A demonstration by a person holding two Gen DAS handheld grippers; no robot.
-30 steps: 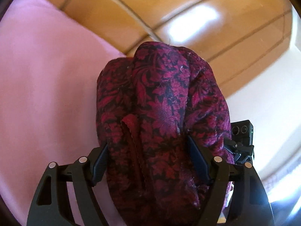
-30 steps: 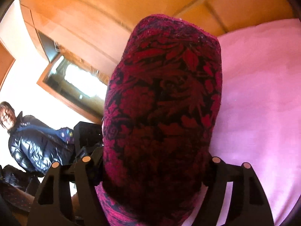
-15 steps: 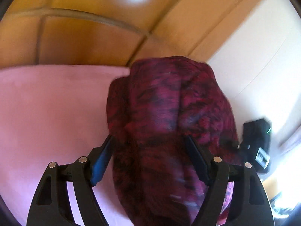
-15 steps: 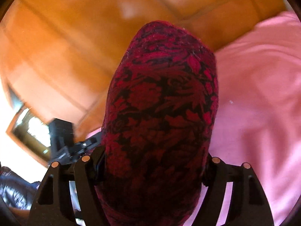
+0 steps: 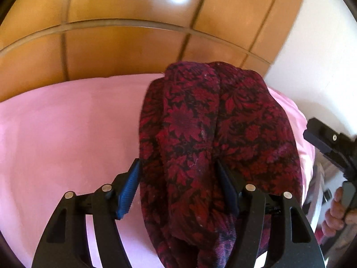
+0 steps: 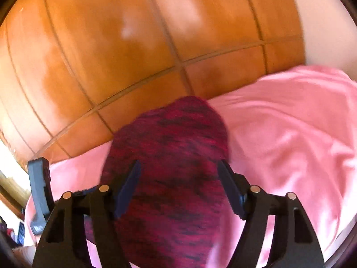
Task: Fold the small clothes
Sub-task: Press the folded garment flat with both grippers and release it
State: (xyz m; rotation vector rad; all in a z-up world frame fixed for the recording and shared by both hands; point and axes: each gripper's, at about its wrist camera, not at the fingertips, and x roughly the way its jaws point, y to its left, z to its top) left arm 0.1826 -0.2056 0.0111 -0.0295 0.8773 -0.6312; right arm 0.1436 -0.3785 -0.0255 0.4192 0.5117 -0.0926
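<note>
Left gripper [image 5: 178, 185]: the garment [image 5: 214, 138], dark red with a floral print, is bunched between the jaws and drapes forward over them. The right pad is buried in cloth; a sliver of gap shows at the left pad, so a firm pinch cannot be confirmed. The jaws stand moderately wide and have just been closing on the cloth.

The garment hangs above the pink sheet [image 5: 67, 134]. Its long axis runs away from the camera, toward the wooden panel [image 5: 125, 44] at the far side.

Right gripper [image 6: 178, 187]: the same garment [image 6: 169, 156], motion-blurred here, fills the space between the jaws and spills forward past them. These jaws have also just been closing, and pad contact is unclear.

Judgement: each gripper carries one end, neither is nearer, and the cloth spans between them left to right. The next move likely lays it flat on the sheet [image 6: 290, 134] below.
</note>
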